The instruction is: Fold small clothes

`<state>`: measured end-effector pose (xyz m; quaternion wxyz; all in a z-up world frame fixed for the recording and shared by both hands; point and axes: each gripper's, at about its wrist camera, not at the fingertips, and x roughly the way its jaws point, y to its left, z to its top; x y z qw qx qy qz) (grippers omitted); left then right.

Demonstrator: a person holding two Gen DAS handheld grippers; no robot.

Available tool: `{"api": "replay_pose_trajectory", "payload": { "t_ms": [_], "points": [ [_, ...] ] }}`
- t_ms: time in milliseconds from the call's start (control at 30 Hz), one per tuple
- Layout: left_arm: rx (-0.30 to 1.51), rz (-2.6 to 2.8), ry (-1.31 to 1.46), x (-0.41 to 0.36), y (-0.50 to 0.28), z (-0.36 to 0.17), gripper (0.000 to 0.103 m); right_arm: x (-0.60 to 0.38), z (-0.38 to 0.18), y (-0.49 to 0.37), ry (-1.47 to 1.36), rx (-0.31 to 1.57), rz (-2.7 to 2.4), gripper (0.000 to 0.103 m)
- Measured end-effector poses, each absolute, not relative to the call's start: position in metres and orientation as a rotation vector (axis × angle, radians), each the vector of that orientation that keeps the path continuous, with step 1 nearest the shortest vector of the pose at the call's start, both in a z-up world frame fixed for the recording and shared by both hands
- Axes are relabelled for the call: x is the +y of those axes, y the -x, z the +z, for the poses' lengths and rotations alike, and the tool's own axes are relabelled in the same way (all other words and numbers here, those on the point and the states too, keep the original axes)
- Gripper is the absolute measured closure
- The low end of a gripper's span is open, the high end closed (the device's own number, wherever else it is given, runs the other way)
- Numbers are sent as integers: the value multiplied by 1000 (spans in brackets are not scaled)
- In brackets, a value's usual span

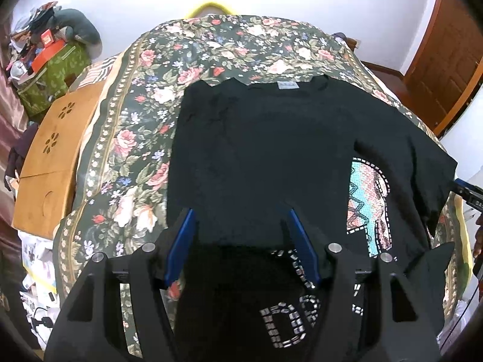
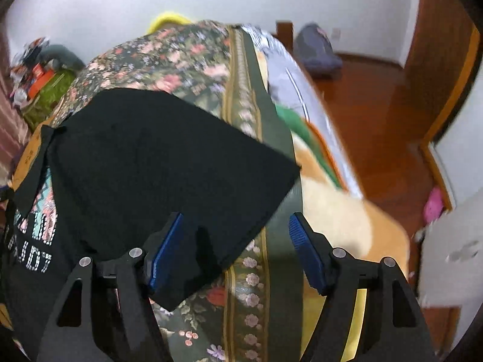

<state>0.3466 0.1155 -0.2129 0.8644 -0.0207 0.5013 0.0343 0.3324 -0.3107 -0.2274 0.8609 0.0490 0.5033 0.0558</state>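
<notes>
A black T-shirt (image 1: 265,138) is laid out on a bed covered by a floral bedspread (image 1: 135,138). The collar with its grey neck label (image 1: 287,85) is seen at the far side in the left wrist view. A patterned print (image 1: 366,199) and studded lettering (image 1: 286,325) are exposed on the near part of the shirt. A black panel of the shirt is folded over part of the print; which part of the garment it is cannot be told.

The left gripper (image 1: 240,247) is held above the near part of the shirt, tilted downward. Its 2 blue pads (image 1: 181,247) are set apart, and black cloth is seen between and below them. No pinch on the cloth is visible.

The right gripper (image 2: 232,253) is seen over the right-hand edge of the shirt, where a folded black corner (image 2: 181,199) lies on the bedspread border. Its jaws are spread wide; the corner lies under the left pad (image 2: 164,250), but it is not clamped. This view is blurred.

A wooden board (image 1: 54,150) with cut-out flower shapes is noted left of the bed, and a wooden floor (image 2: 377,114) to the right.
</notes>
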Motion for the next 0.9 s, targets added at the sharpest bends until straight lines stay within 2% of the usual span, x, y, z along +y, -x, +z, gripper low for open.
{"api": "replay_pose_trajectory", "payload": {
  "t_ms": [200, 267, 367, 533, 633, 900],
  "points": [
    [1061, 61, 15, 105, -353, -219, 40, -311, -237, -340, -124, 1045, 105, 38],
    [1065, 59, 20, 105, -354, -221, 40, -308, -239, -339, -102, 1042, 90, 44],
    [1069, 61, 28, 106, -355, -225, 40, -308, -240, -338, -60, 1023, 69, 58],
    [1072, 66, 25, 105, -355, -227, 40, -315, -229, -333, -68, 985, 54, 92],
    [1069, 65, 24, 105, -354, -226, 40, -315, -222, -332, -81, 975, 65, 97],
    [1049, 61, 26, 108, -339, -215, 40, -305, -194, -324, -63, 930, 73, 98]
  ]
}}
